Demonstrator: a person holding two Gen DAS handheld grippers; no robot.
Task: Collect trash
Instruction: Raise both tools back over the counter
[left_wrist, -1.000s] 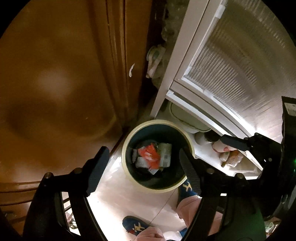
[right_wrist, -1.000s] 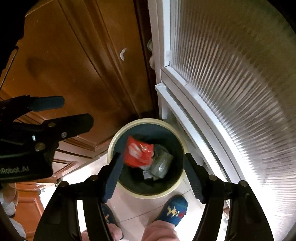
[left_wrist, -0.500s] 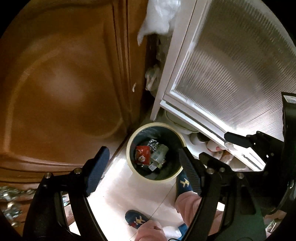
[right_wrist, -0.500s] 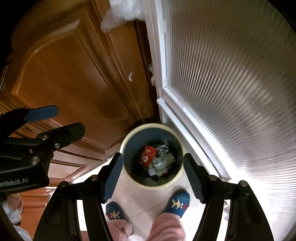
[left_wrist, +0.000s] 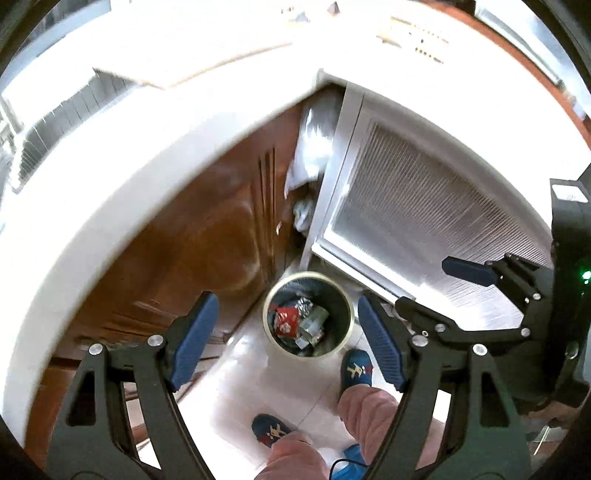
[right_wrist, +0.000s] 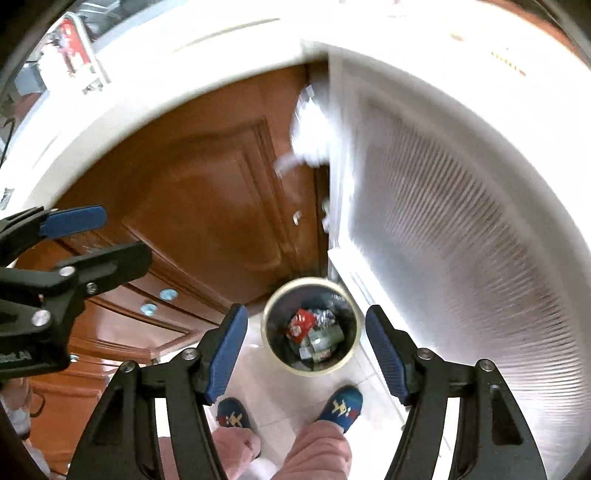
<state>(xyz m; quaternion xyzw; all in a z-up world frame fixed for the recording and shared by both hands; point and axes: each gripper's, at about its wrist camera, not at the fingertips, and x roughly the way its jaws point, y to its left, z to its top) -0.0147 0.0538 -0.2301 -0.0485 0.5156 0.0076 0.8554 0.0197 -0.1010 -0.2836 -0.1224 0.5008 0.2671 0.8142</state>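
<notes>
A round trash bin (left_wrist: 343, 295) (right_wrist: 351, 302) with a cream rim stands on the floor far below. Inside lie a red wrapper (left_wrist: 287, 321) (right_wrist: 301, 324), crumpled foil and clear plastic. My left gripper (left_wrist: 286, 339) hangs high above the bin, open and empty. My right gripper (right_wrist: 303, 349) is also open and empty above the bin. Each gripper shows at the edge of the other's view: the right gripper (left_wrist: 436, 291), the left gripper (right_wrist: 110, 236).
A brown wooden cabinet (left_wrist: 207, 236) (right_wrist: 207, 199) stands left of the bin, under a white counter edge (left_wrist: 110, 177). A ribbed glass door (left_wrist: 424, 206) (right_wrist: 461, 236) is on the right. White plastic bags (left_wrist: 310, 151) hang in the corner. A person's slippered feet (left_wrist: 355, 369) (right_wrist: 341, 406) stand by the bin.
Both grippers have risen well above the bin, which looks much smaller now. The counter edge and countertop have come into view. Jaws stayed open.
</notes>
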